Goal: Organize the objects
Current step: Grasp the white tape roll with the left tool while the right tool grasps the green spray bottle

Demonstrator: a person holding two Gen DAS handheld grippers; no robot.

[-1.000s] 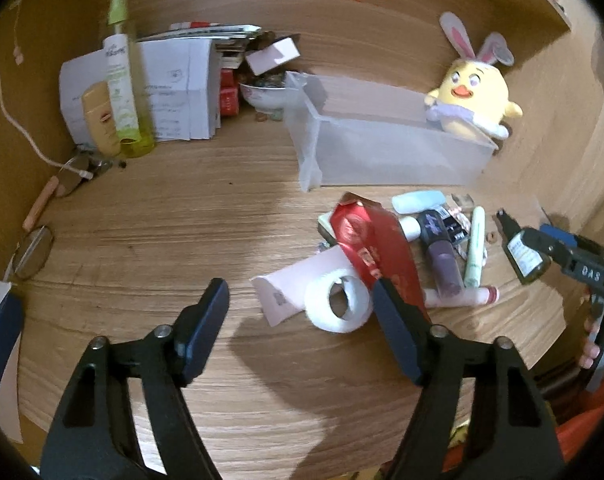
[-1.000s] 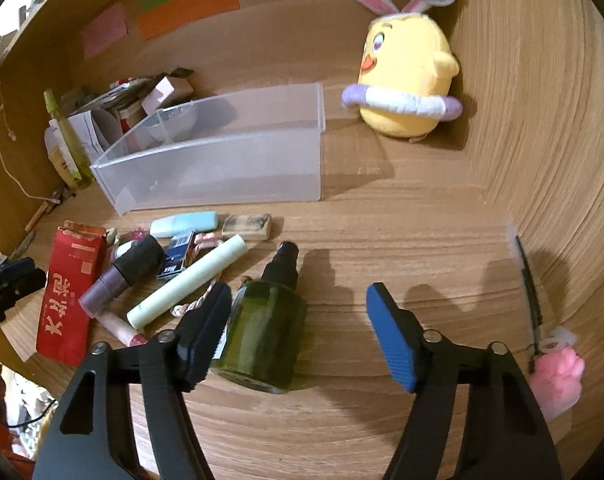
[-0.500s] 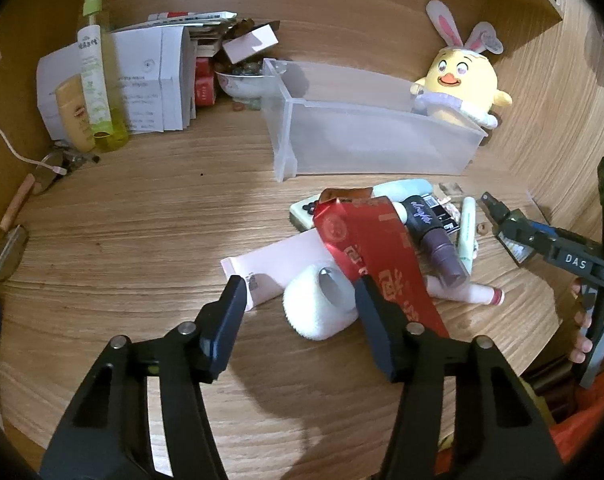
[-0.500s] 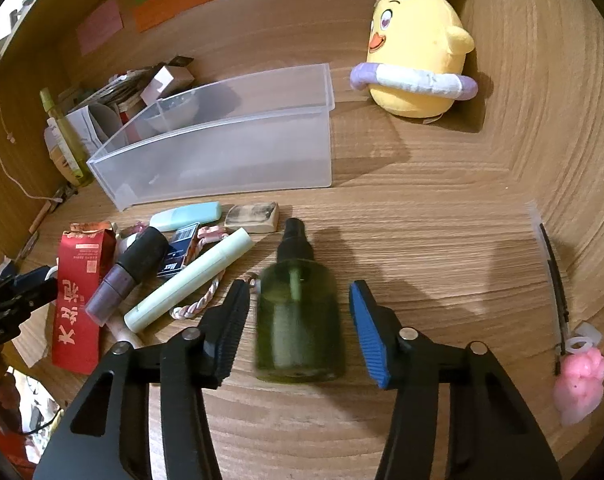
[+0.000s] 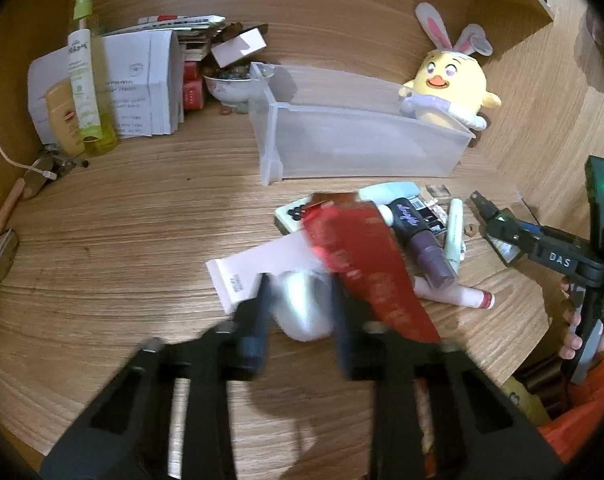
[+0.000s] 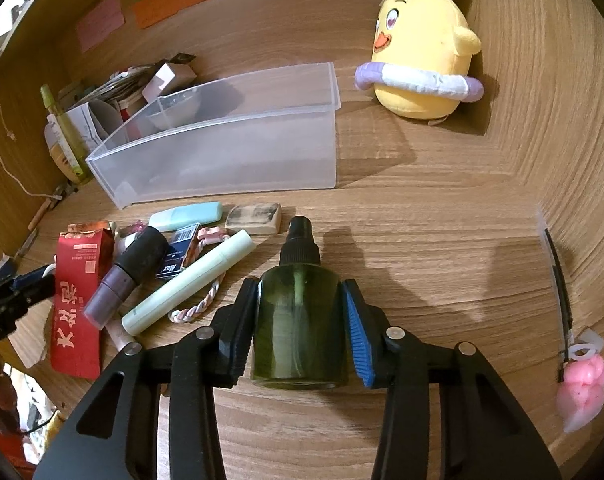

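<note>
Left wrist view: low over front edge of desk (image 5: 122, 248), facing back wall, left gripper (image 5: 300, 320) close in foreground, blurred. Right wrist view: low over desk (image 6: 441, 248) nearer right edge, facing back wall, angled slightly left, right gripper (image 6: 302, 320) close and sharp. Both views share clear bin (image 5: 361, 148) (image 6: 230, 160), yellow plush chick (image 5: 449, 88) (image 6: 421, 64) toward back right corner, red packet (image 5: 365, 264) (image 6: 80, 300) in clutter before bin. Each view catches other gripper at side edge.

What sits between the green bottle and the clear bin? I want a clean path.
Right wrist view: only bare wood between the green bottle and clear bin; an eraser lies just left of that line.
</note>
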